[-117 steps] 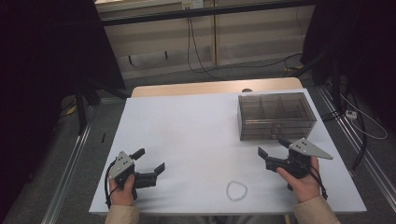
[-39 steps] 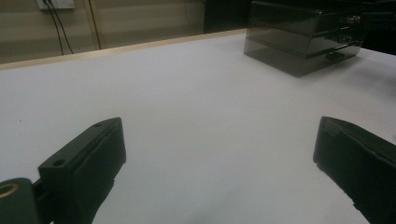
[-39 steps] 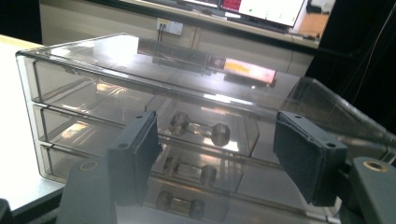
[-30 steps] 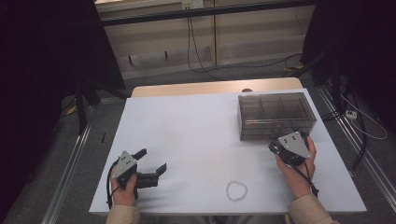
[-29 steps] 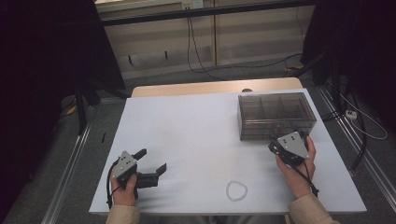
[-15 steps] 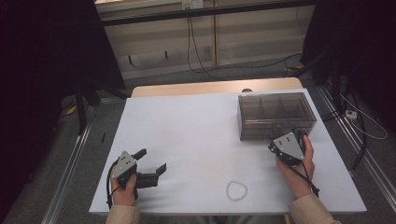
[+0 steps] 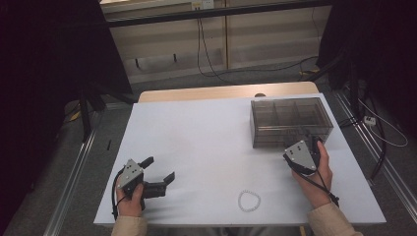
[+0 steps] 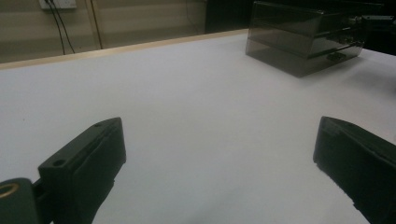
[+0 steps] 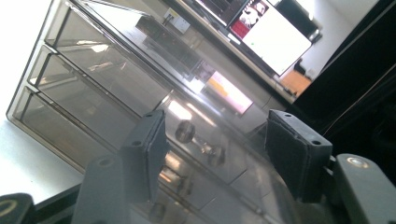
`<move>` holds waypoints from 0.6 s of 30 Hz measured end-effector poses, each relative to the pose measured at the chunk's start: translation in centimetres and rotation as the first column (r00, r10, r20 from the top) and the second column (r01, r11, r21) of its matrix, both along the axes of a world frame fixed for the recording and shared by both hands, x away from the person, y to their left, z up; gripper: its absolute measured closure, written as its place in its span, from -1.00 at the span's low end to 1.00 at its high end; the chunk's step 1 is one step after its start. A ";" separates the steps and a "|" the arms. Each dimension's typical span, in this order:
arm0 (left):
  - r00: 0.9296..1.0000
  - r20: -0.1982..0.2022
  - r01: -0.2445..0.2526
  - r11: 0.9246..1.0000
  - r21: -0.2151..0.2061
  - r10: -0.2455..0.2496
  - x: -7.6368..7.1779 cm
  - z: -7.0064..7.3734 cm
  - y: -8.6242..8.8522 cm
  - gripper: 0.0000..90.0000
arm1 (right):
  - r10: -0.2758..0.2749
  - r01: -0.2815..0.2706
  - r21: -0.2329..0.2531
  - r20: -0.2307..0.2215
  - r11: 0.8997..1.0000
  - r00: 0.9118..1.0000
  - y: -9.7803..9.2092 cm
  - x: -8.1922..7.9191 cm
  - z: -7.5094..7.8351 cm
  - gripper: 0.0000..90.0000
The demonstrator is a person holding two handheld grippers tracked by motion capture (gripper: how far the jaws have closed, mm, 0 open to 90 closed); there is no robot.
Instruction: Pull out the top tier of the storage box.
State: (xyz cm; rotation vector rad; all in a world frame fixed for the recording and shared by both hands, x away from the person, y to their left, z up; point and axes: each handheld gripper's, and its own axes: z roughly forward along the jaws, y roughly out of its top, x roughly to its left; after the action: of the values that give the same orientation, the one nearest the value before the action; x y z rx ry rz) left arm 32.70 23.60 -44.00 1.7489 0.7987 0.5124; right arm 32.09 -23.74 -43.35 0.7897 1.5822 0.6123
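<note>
A smoky clear drawer box stands at the table's right rear; it also appears in the left gripper view. My right gripper, rolled onto its side, is up against the box's front at its right end. In the right gripper view the right gripper stands open, its jaws on either side of a small round drawer knob without touching it. My left gripper rests open at the front left, nothing between its jaws.
A small ring of white beads lies on the white table near the front edge, between the two hands. Cables run across the floor behind the table, and metal rails flank both sides.
The right gripper has rolled onto its side and moved forward to the front of the drawer box. The left gripper has stayed put.
</note>
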 end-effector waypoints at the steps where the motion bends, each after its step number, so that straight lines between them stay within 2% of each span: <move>1: 1.000 0.000 -0.001 1.000 0.000 0.001 0.0 0.0 0.0 -0.94 | 0.007 -0.007 -0.026 0.000 1.000 1.000 0.1 0.0 0.1 -0.12; 4: 1.000 0.000 -0.002 1.000 0.000 0.002 0.0 0.0 0.0 -0.94 | 0.026 -0.027 -0.099 -0.017 0.995 1.000 0.4 -0.1 0.2 -0.03; 7: 1.000 -0.001 -0.004 1.000 -0.005 0.004 0.0 0.0 0.0 -0.94 | 0.044 -0.050 -0.185 -0.037 0.981 0.998 1.0 -0.1 0.1 0.03; 11: 1.000 -0.001 -0.004 1.000 -0.004 0.004 0.0 0.0 0.0 -0.94 | 0.051 -0.062 -0.250 -0.047 0.966 0.998 1.2 -0.1 -0.2 0.10; 15: 1.000 -0.002 -0.003 1.000 -0.001 0.003 0.0 0.0 0.0 -0.94 | 0.053 -0.065 -0.279 -0.050 0.958 0.997 1.2 -0.1 -0.2 0.16; 18: 1.000 -0.003 -0.004 1.000 -0.003 0.004 0.1 0.0 -0.1 -0.94 | 0.052 -0.066 -0.314 -0.053 0.947 0.997 1.1 0.0 -0.2 0.21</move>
State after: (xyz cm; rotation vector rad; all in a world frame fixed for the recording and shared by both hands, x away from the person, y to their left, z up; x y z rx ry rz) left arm 32.76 23.55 -44.02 1.7463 0.8044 0.5114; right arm 32.11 -22.60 -43.52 0.5199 1.6961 0.3713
